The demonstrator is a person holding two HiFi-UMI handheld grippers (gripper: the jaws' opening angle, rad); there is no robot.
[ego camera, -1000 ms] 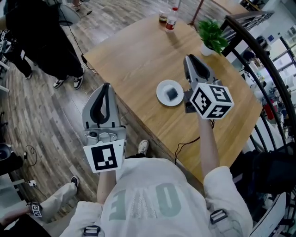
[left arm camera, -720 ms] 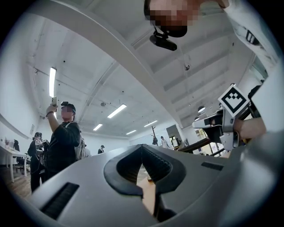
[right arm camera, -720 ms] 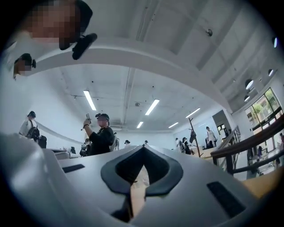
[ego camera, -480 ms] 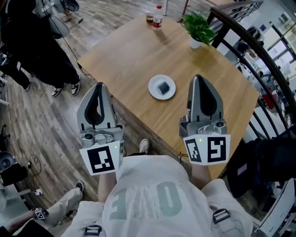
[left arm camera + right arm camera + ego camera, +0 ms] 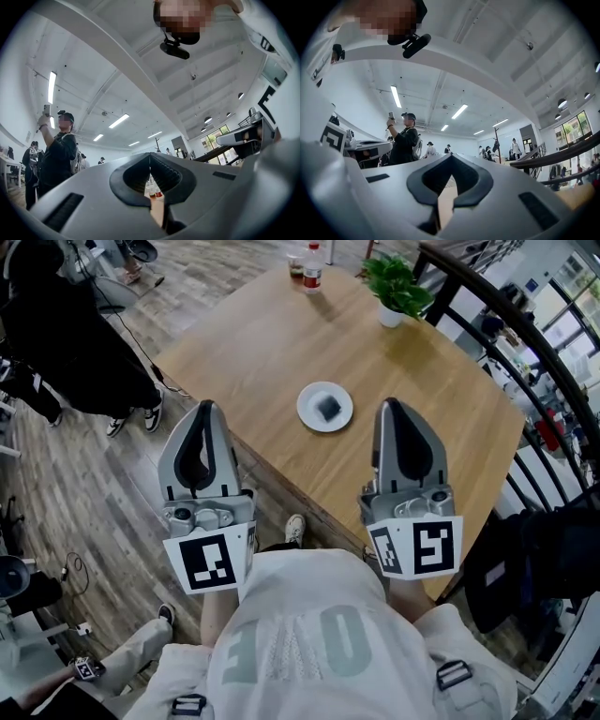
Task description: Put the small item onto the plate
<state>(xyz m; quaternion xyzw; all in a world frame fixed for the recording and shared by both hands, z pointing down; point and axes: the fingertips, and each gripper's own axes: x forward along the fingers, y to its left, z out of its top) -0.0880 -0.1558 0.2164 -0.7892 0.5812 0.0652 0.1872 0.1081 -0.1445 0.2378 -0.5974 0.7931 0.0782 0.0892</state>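
Jaws are clenched on nothing at left gripper (image 5: 208, 407) and right gripper (image 5: 393, 405) alike; small item (image 5: 329, 409) is seen lying on the white plate (image 5: 307, 397), mid-table (image 5: 262, 343), well apart from both.

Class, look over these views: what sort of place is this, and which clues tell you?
Probably an open-plan office or lab lounge: a wooden table with a potted plant, strip lights on a high white ceiling, and people standing about.

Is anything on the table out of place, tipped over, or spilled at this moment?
Nothing stands out. The dark small item lies on the white plate, near its middle. The potted plant and the bottle stand upright at the far edge. No spill shows on the wooden table.
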